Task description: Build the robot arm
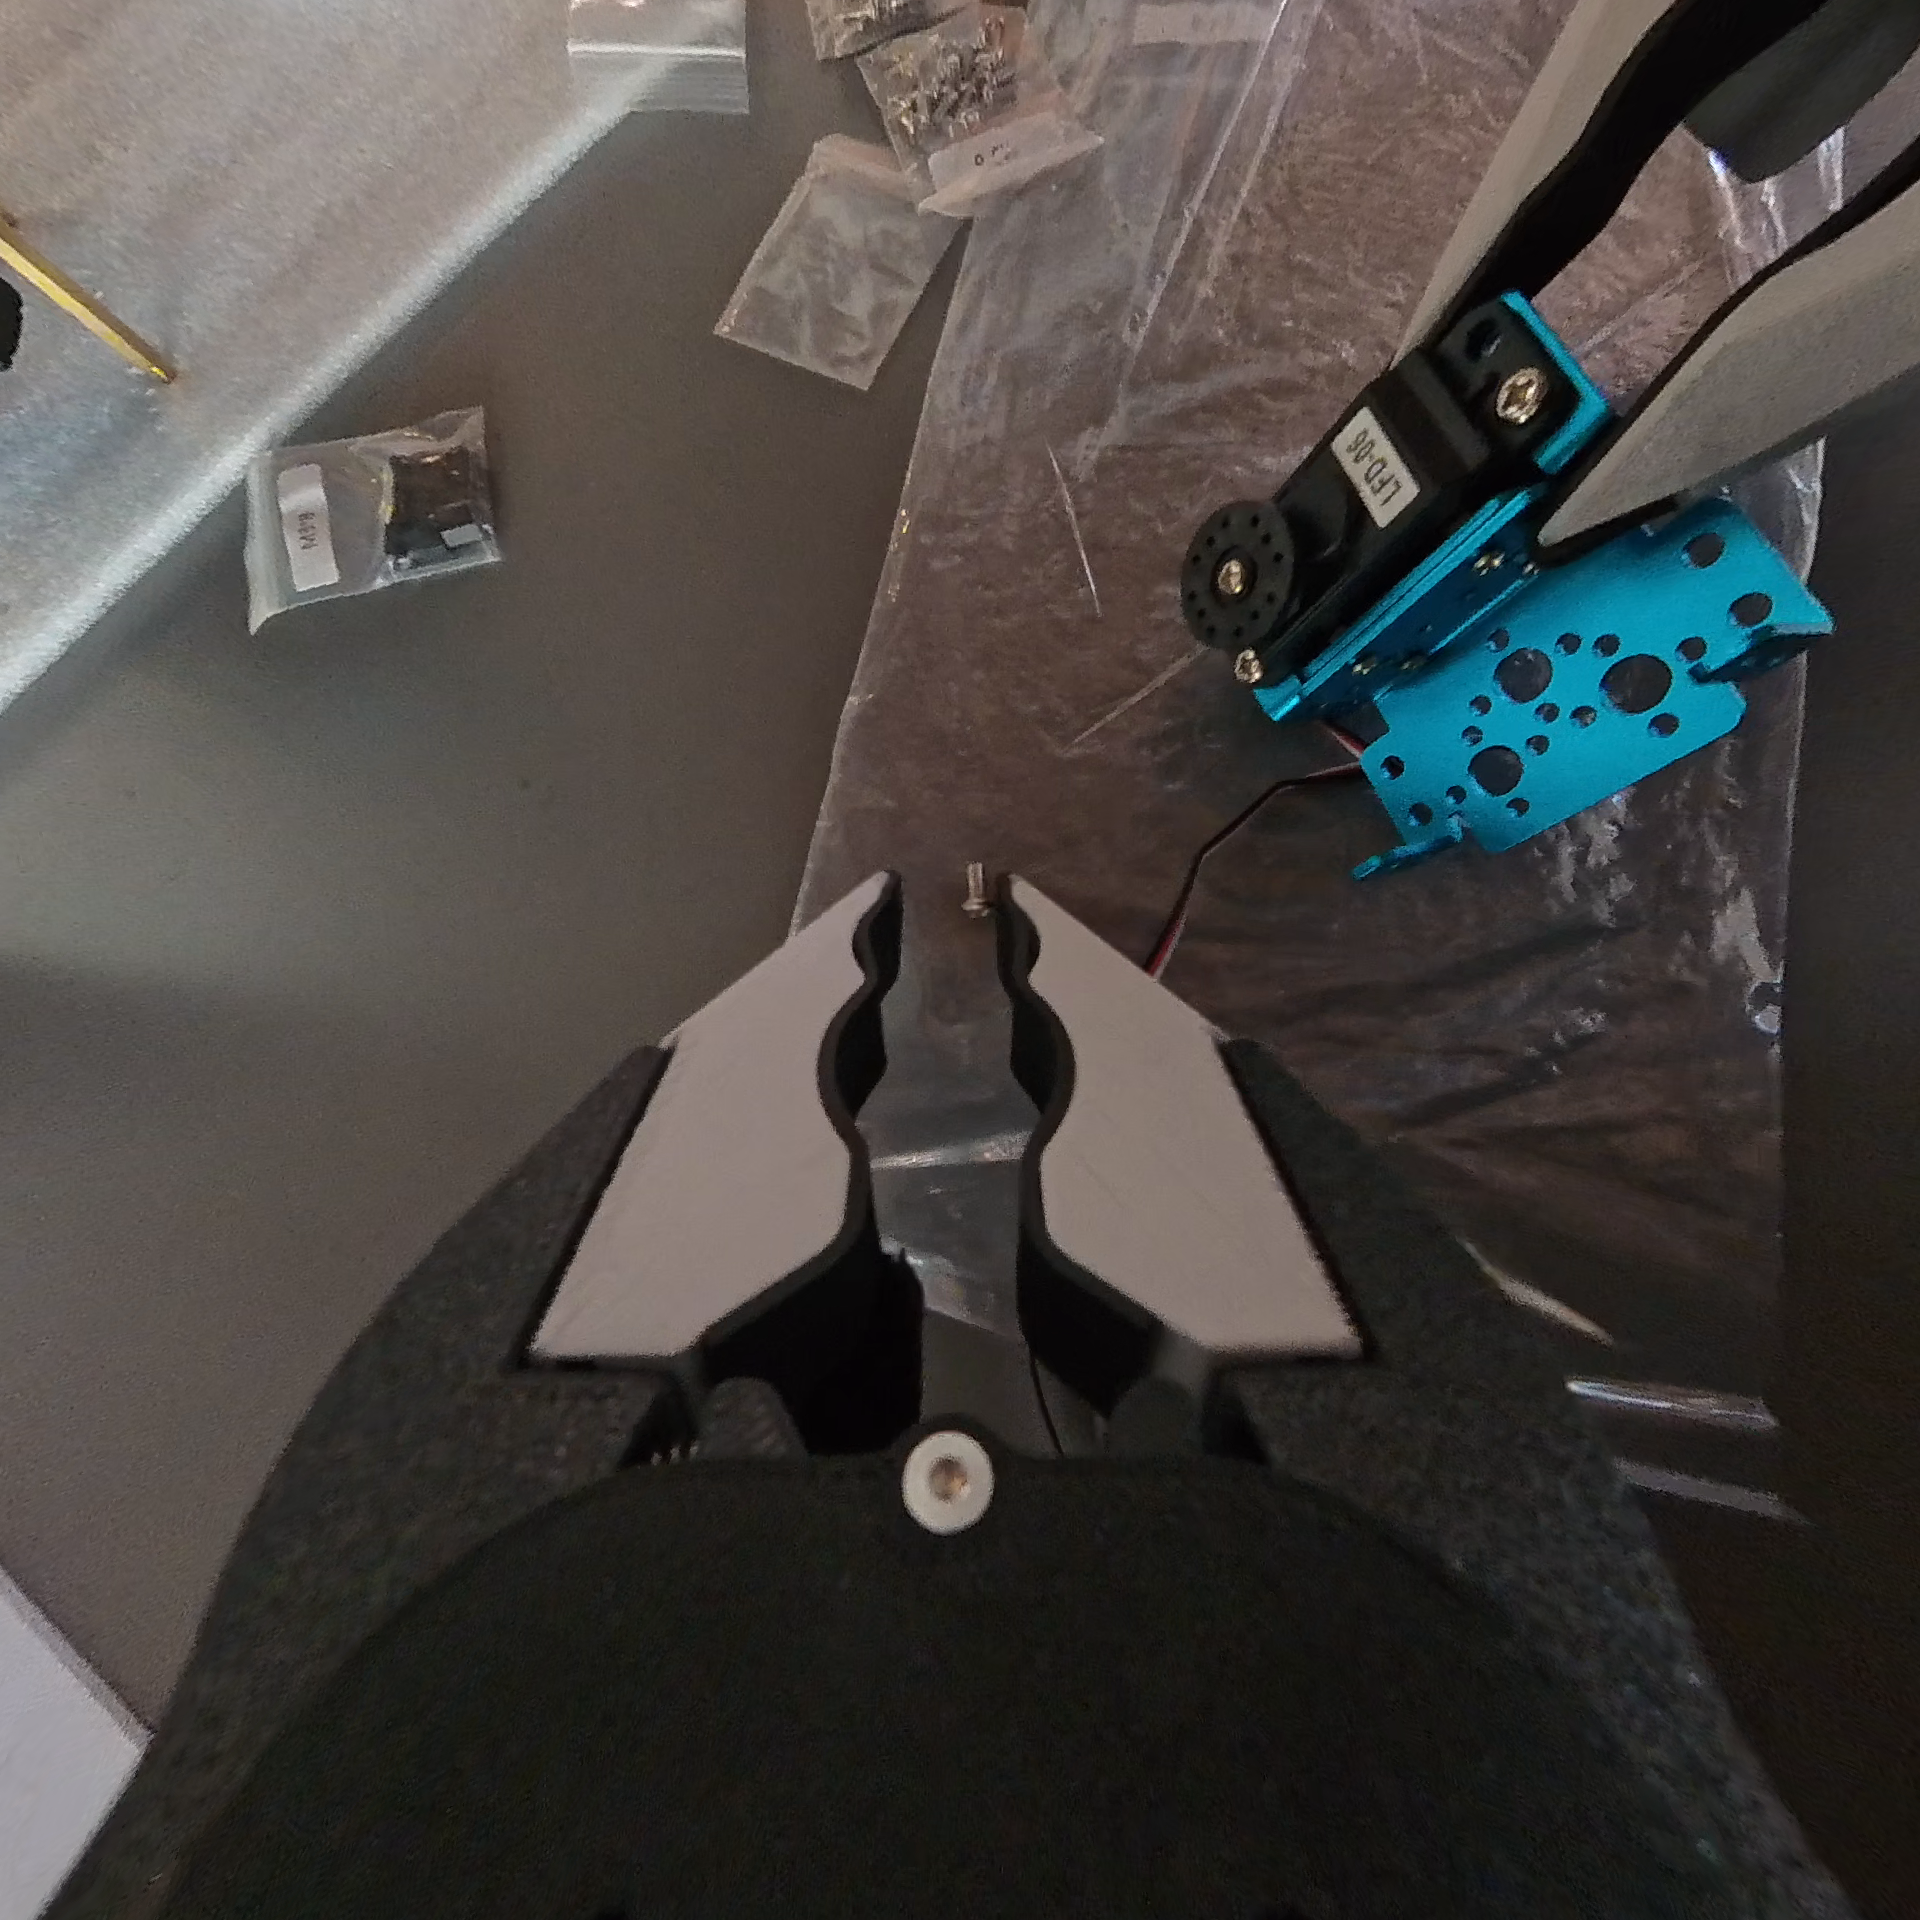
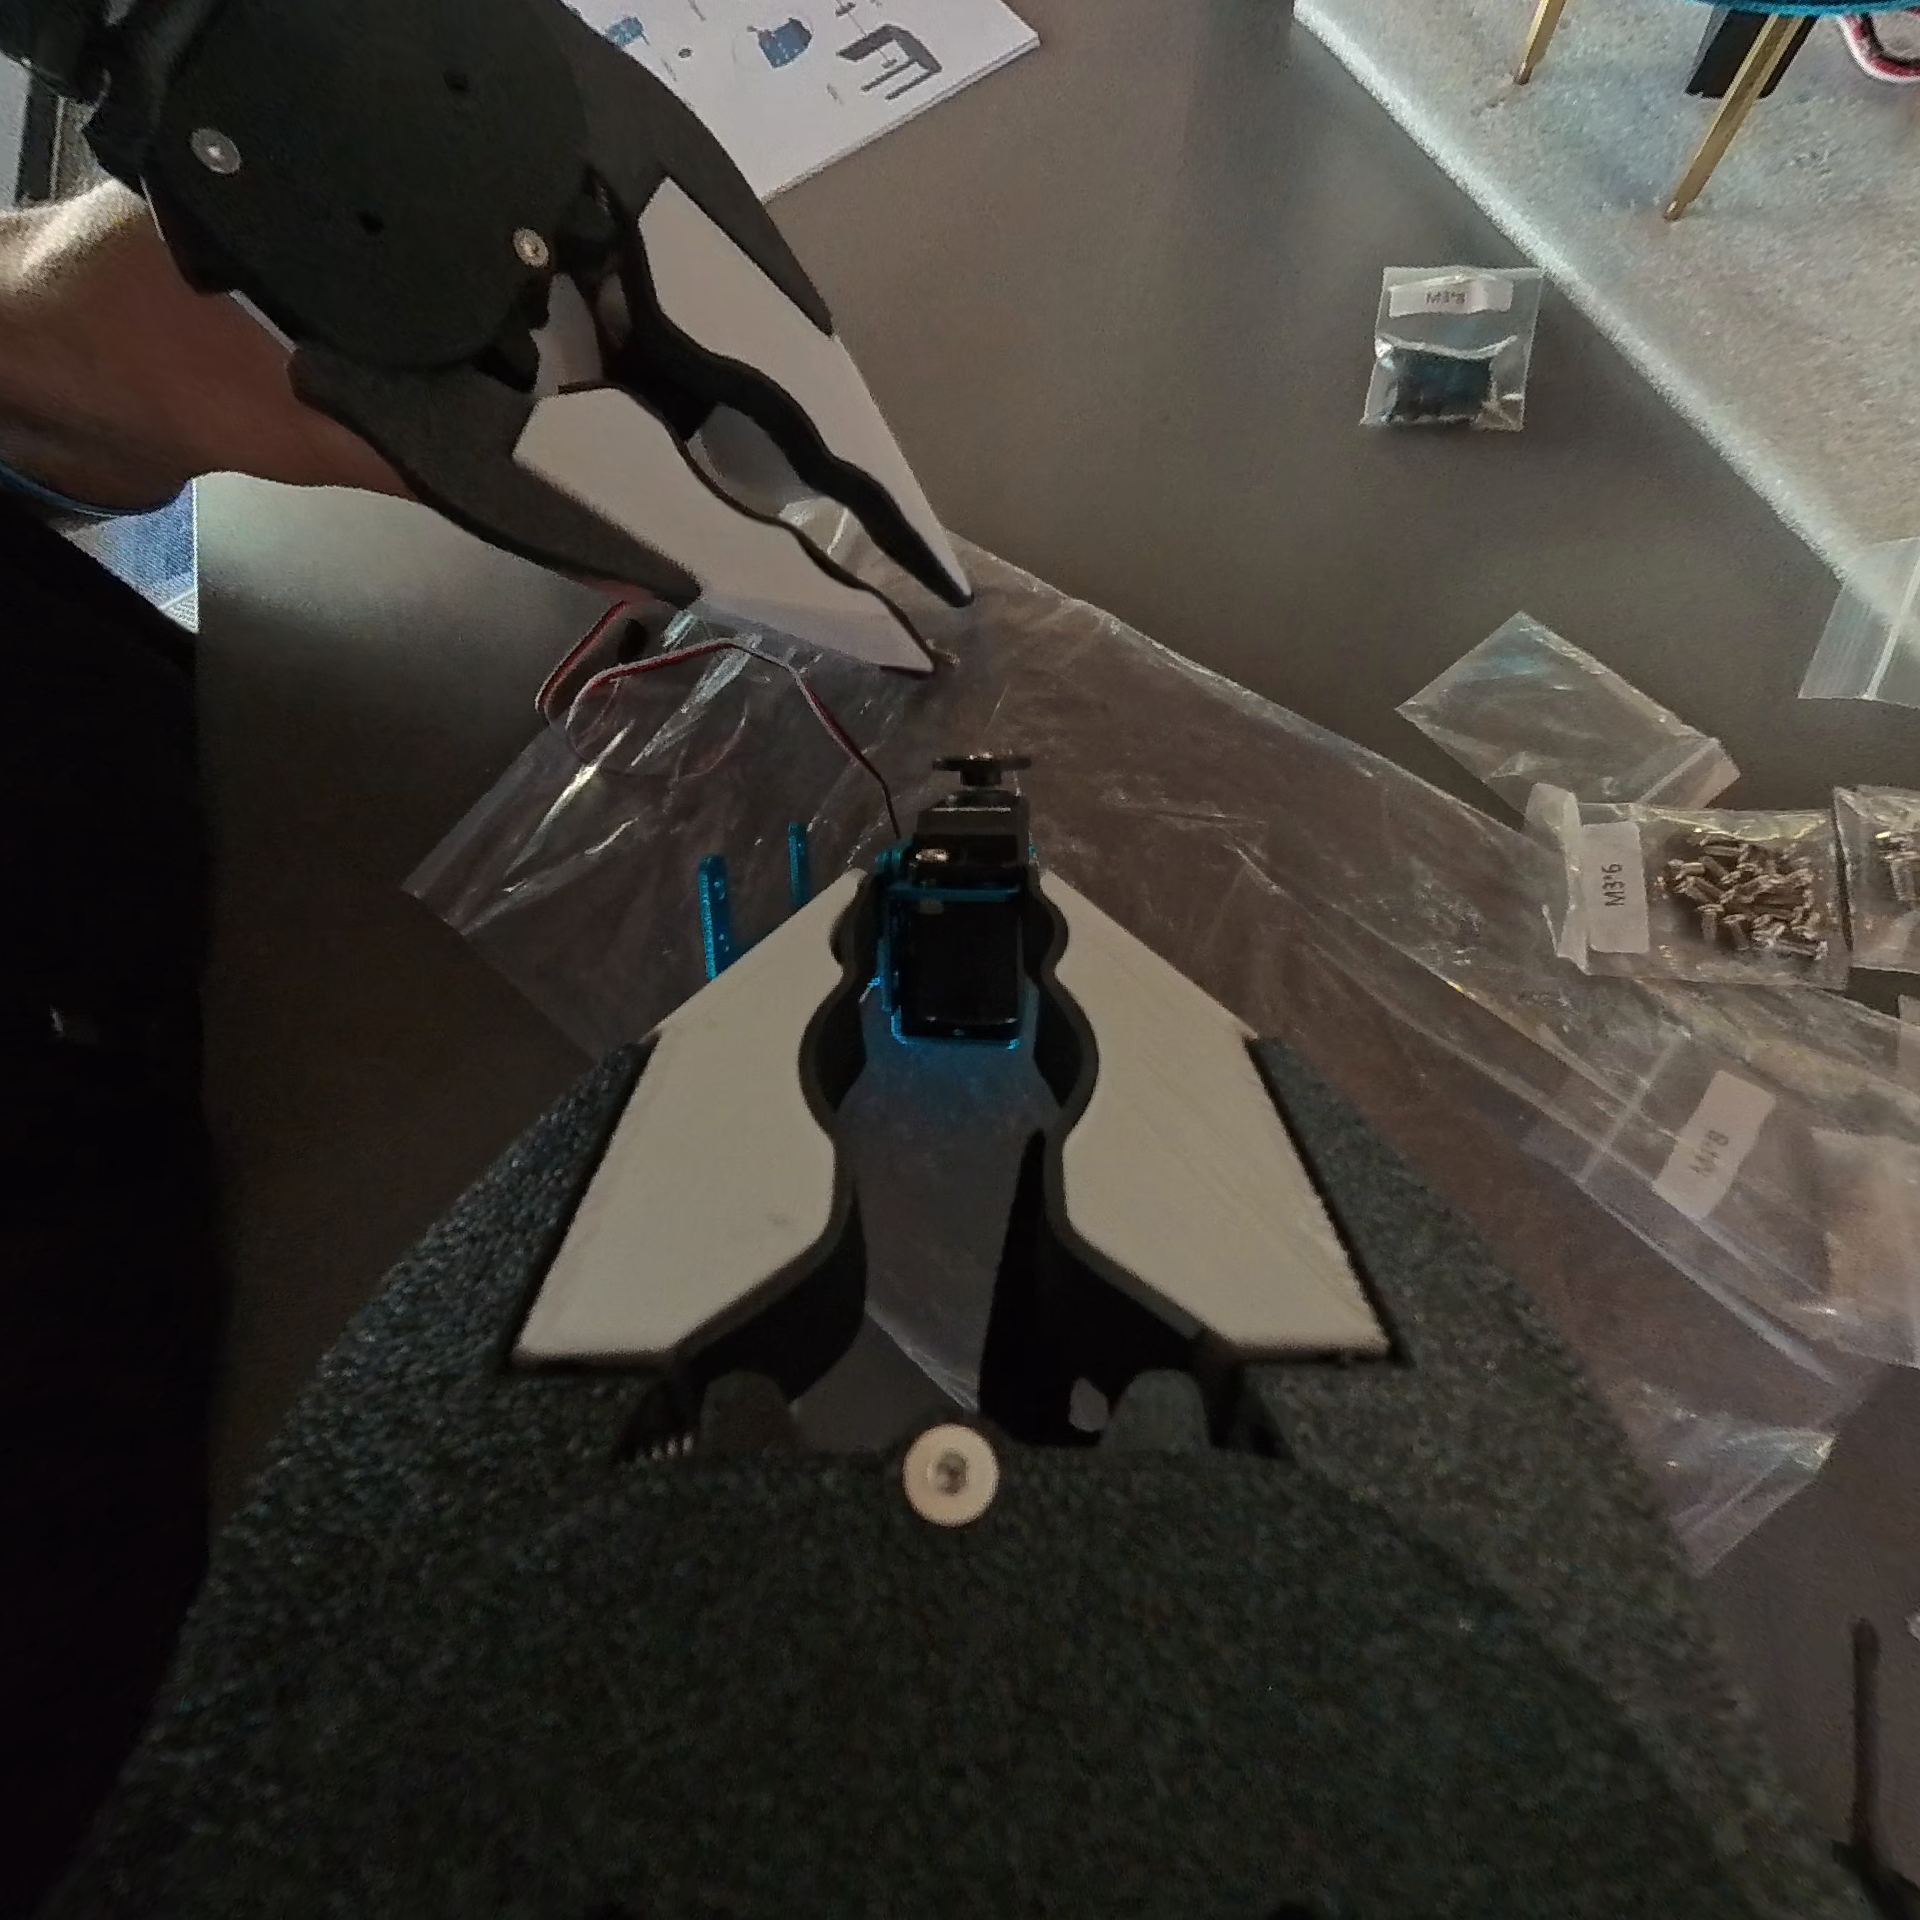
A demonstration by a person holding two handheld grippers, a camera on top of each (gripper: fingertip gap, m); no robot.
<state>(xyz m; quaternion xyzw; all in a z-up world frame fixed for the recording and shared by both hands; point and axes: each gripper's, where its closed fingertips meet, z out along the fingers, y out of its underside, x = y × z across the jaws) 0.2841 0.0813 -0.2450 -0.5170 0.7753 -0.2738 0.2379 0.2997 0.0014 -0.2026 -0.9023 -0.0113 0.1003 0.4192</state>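
Note:
My left gripper [image 1: 949,891] is open, tips down on a large clear plastic bag [image 1: 1299,935], with a small silver screw [image 1: 975,891] between the tips, against the right one. It also shows in the right wrist view [image 2: 943,632] at upper left. My right gripper [image 2: 951,883] is shut on a black servo motor [image 2: 966,935] mounted in a blue metal bracket [image 2: 896,935]. In the left wrist view this servo [image 1: 1351,499] and its perforated blue bracket [image 1: 1558,707] sit at the upper right, held above the bag, with thin wires [image 1: 1226,831] trailing.
Dark grey table [image 1: 520,831]. Small zip bags of screws and parts lie around: [image 1: 369,514], [image 1: 842,270], [image 2: 1694,894], [image 2: 1449,348]. A printed instruction sheet [image 2: 831,73] lies at the far edge. Grey carpet [image 2: 1662,208] and gold chair legs [image 2: 1725,125] beyond the table. Tip to tip, the grippers are about 10 cm apart.

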